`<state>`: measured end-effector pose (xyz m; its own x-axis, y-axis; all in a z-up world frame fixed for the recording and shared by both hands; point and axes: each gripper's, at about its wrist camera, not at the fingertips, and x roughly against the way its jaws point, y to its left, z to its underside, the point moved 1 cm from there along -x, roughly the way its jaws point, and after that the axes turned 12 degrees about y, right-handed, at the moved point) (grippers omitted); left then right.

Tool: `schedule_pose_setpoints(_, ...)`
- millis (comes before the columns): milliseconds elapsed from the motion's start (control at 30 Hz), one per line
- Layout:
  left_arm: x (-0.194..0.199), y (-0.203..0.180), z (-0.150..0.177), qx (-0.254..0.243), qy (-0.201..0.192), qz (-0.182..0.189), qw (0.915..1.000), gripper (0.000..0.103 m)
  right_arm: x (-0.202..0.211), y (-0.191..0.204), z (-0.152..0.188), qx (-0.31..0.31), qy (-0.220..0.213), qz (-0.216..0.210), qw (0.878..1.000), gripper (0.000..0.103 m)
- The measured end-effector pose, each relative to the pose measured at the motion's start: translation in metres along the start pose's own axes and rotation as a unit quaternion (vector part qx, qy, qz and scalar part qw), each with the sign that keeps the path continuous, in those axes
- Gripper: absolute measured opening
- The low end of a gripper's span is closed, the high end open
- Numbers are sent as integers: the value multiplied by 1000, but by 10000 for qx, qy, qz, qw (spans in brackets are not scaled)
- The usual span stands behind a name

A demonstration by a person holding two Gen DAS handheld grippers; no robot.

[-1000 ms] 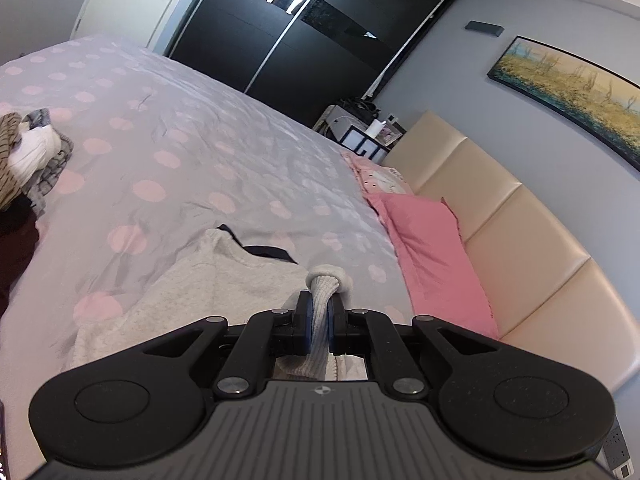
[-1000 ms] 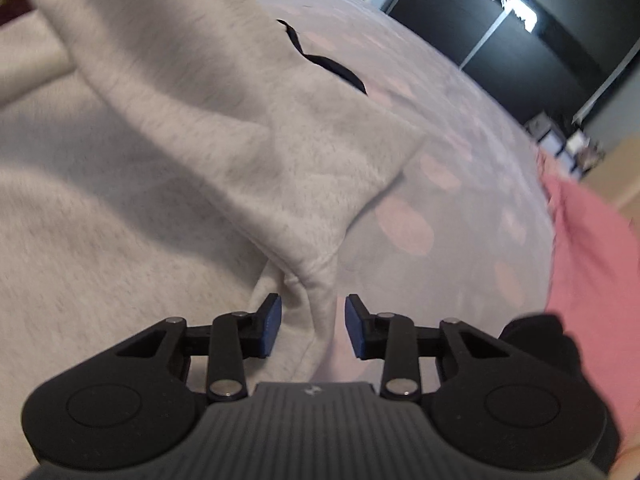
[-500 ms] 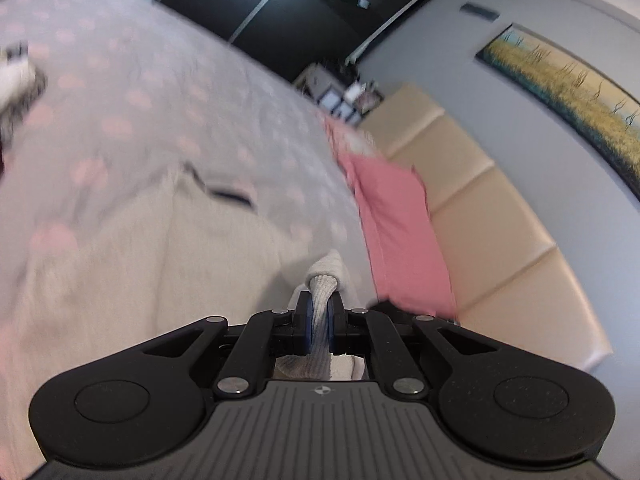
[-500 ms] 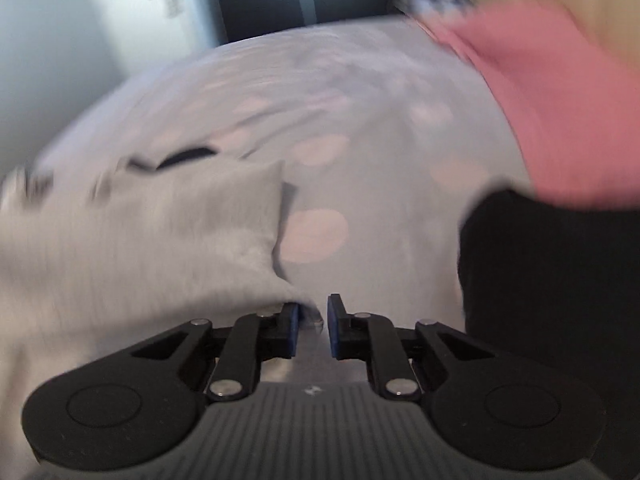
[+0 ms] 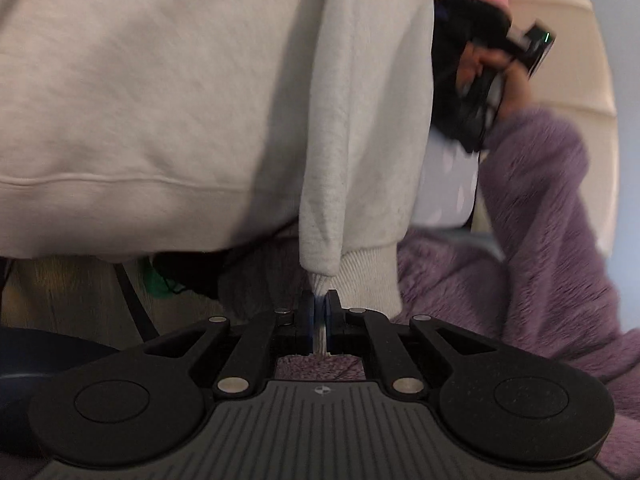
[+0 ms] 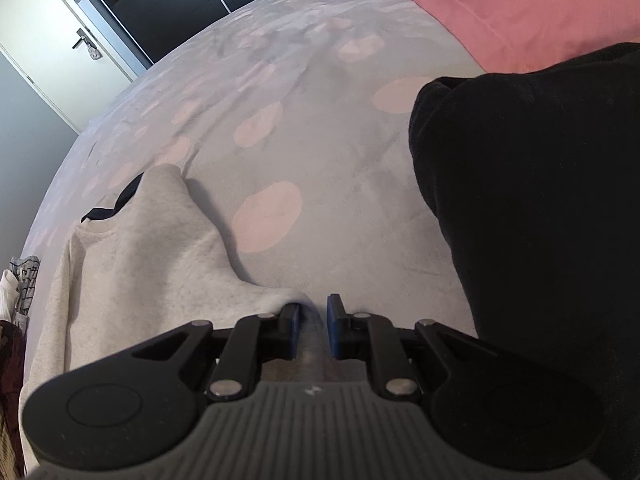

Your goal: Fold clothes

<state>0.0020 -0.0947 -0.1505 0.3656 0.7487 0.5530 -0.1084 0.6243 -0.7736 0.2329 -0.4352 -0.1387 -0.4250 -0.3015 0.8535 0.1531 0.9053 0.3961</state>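
The left gripper (image 5: 319, 314) is pinching the ribbed cuff (image 5: 368, 280) of the grey sweatshirt (image 6: 132, 256), which is lying on the dotted bedspread (image 6: 320, 128), while the right gripper (image 6: 313, 322) is hanging parted beside its edge, gripping nothing.

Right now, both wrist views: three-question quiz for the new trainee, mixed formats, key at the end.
1. True or false: the left gripper is shut on the ribbed cuff of the grey sweatshirt.
2. The right gripper is: A) shut on the pink pillow; B) open, nothing between its fingers, sweatshirt fabric beside its left finger; C) out of view.
3. Fill in: the bedspread is grey with ____ dots.

Key: 1 true; 2 B; 3 pink.
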Motion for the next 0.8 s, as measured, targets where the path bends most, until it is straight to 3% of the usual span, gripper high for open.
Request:
schedule_pose_setpoints(133,-20,18,-17,197,233,-202,9993,3,1,2,4,41,16,36,10000,19)
schedule_pose_setpoints(233,-22,33,-21,362,248,-50,9990,3,7,4,7,179,7,198,9996,42)
schedule_pose_setpoints(267,-22,35,-21,370,224,-25,9991,3,11,3,8,233,-6,243,9994,44)
schedule_pose_setpoints(400,-19,36,-21,297,194,-81,9993,3,39,-5,24,326,-57,426,9985,43)
schedule_pose_setpoints(500,-15,29,-17,152,163,-321,9992,4,64,-10,45,326,-60,364,9988,43)
schedule_pose_setpoints(667,8,27,-5,85,-110,-485,9987,24,98,-9,98,305,51,140,9994,43)
schedule_pose_setpoints(800,30,28,3,24,-367,-439,9984,24,121,-10,142,193,120,-113,9997,44)
